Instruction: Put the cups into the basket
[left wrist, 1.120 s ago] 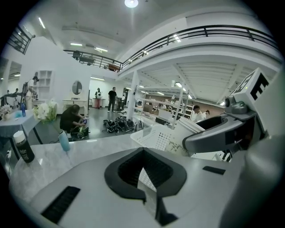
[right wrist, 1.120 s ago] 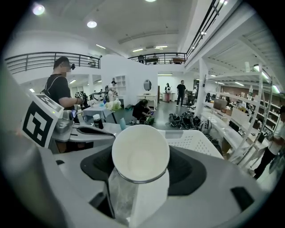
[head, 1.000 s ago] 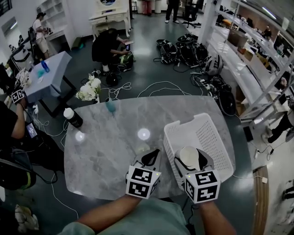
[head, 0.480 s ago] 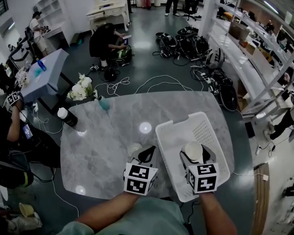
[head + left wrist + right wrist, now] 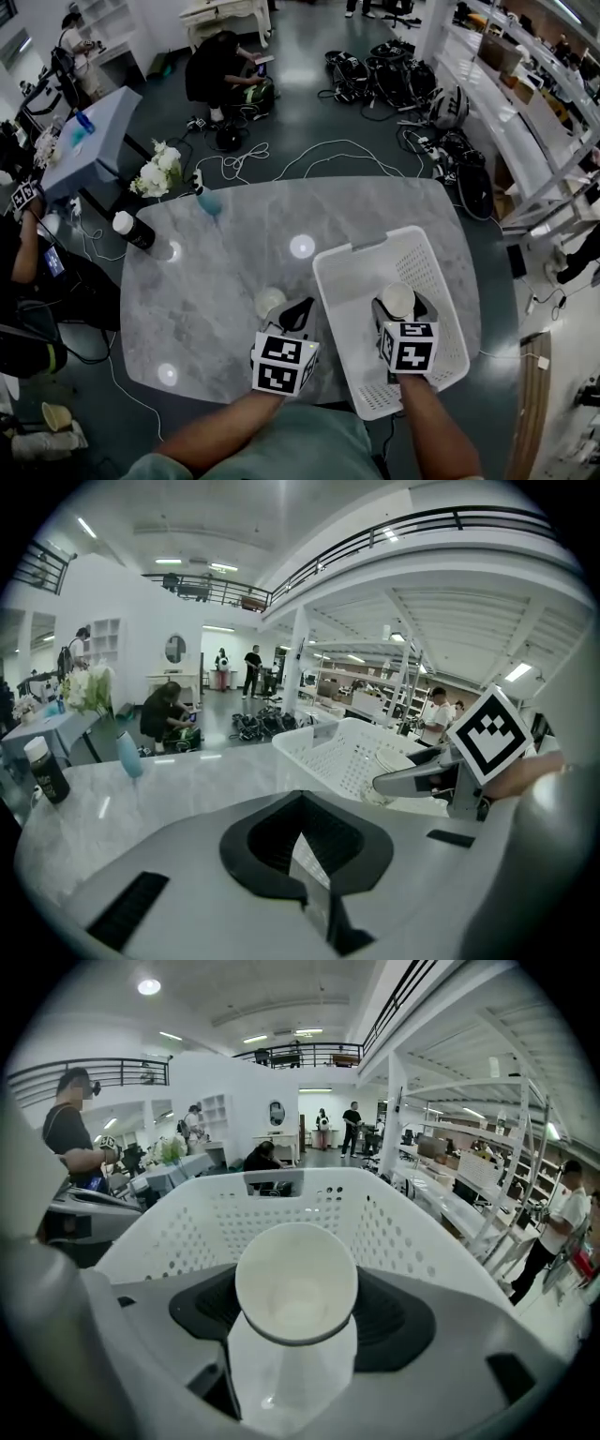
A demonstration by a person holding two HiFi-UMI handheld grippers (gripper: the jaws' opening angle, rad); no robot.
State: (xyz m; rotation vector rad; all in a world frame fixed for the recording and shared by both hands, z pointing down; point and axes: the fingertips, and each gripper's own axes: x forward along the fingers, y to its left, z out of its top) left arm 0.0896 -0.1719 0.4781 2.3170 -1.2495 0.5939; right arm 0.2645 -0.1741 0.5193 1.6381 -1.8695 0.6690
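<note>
Dark glossy floor [image 5: 300,94] all round; a blue table [image 5: 89,141] at ten o'clock, long white shelving [image 5: 525,94] at two, ceiling lights [image 5: 148,986] overhead.

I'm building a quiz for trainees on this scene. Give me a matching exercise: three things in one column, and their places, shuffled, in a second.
Things:
1 held cup
2 loose cup
3 dark bottle

Places:
A near the left edge of the table
B between the jaws of the right gripper, over the basket
C on the table, just ahead of the left gripper

Pairs: 1-B, 2-C, 3-A
</note>
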